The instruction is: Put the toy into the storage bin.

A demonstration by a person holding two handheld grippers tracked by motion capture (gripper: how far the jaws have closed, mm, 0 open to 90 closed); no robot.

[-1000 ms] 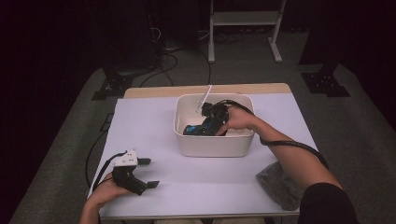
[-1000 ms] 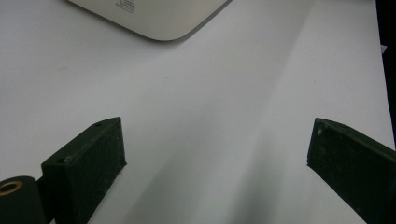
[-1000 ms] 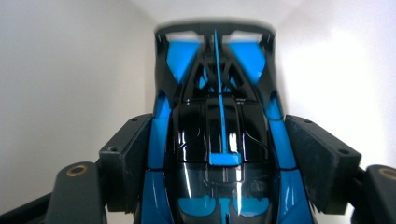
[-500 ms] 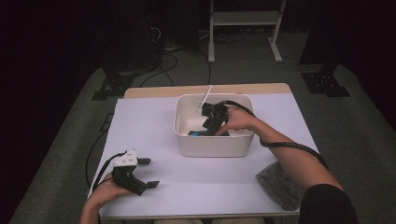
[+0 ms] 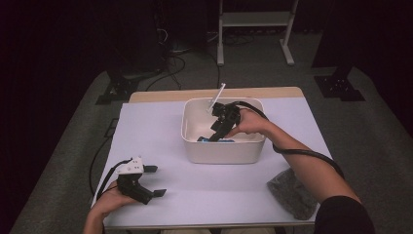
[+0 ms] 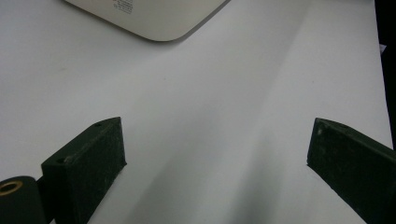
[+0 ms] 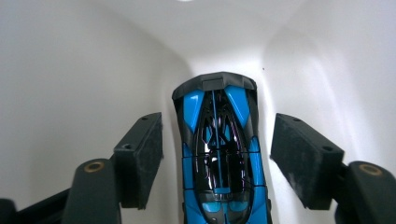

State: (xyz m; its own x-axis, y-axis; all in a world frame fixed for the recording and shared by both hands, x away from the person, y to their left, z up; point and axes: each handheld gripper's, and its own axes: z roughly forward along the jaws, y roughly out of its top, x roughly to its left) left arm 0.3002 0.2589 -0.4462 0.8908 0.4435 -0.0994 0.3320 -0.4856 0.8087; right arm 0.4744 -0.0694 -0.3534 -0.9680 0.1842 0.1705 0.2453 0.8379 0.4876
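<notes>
A blue and black toy car (image 7: 219, 154) lies on the bottom of a white bin (image 5: 221, 152), by its near wall (image 5: 216, 140). My right gripper (image 7: 217, 128) reaches down into the bin (image 5: 215, 135) with one jaw on each side of the car. Its jaws have just been closing, and a gap still shows between each pad and the car's flanks. My left gripper (image 5: 156, 181) rests at the table's front left. It stands wide open (image 6: 215, 158) over bare white tabletop, and a corner of the bin (image 6: 149, 18) shows ahead of it.
A dark speckled bag (image 5: 292, 192) lies at the front right corner of the white table (image 5: 160, 131). A thin white stick (image 5: 217, 97) leans on the bin's far rim. A metal stand (image 5: 253, 19) and cables are on the floor behind.
The right gripper has shifted slightly inside the bin, settling around the car. The left hand and its gripper have kept still.
</notes>
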